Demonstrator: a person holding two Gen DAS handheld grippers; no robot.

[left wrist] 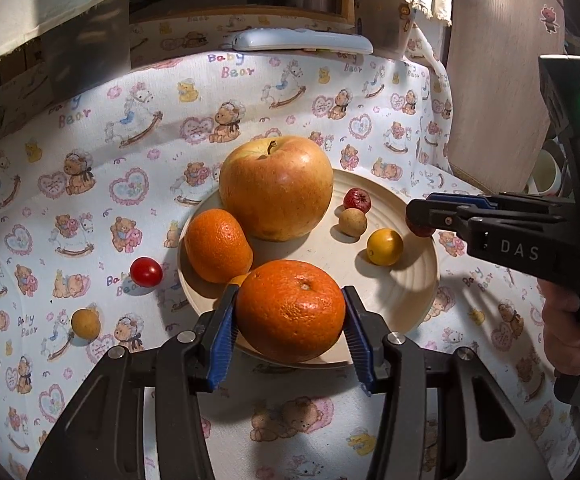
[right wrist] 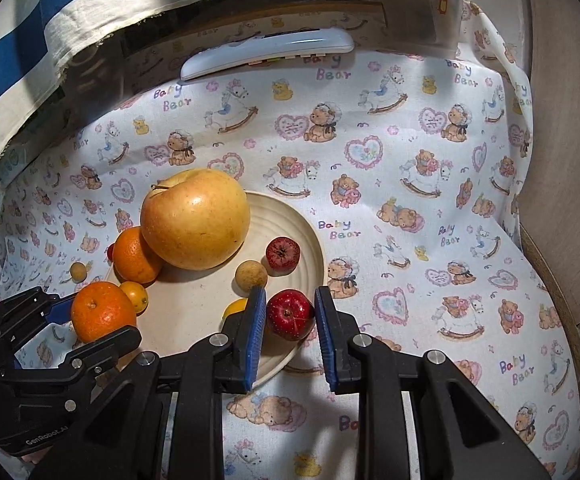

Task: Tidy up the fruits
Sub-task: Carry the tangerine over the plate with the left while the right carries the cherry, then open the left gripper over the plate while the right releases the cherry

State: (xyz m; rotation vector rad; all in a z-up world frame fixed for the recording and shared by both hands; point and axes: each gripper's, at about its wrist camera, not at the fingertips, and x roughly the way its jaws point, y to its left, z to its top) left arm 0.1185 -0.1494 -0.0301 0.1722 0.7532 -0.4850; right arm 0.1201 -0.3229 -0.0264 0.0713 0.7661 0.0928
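My left gripper (left wrist: 290, 296) is shut on a mandarin (left wrist: 290, 314) over the near rim of a cream plate (left wrist: 406, 292). On the plate lie a big apple (left wrist: 275, 188), a second mandarin (left wrist: 217, 250) and small red (left wrist: 357, 200), brown (left wrist: 352, 222) and yellow (left wrist: 384, 247) fruits. Over the plate's right rim, my right gripper (right wrist: 290, 300) is shut on a small red fruit (right wrist: 290, 316). The right wrist view shows the left gripper (right wrist: 97, 320) with its mandarin (right wrist: 101, 312) at the left. The right gripper (left wrist: 420, 220) enters the left wrist view from the right.
A cherry tomato (left wrist: 146, 272) and a small brown fruit (left wrist: 85, 323) lie on the bear-print cloth (left wrist: 89, 160) left of the plate. A white remote (left wrist: 302, 42) rests at the back edge. A wooden board (left wrist: 502, 80) stands at the right. A hand (left wrist: 570, 332) grips the right tool.
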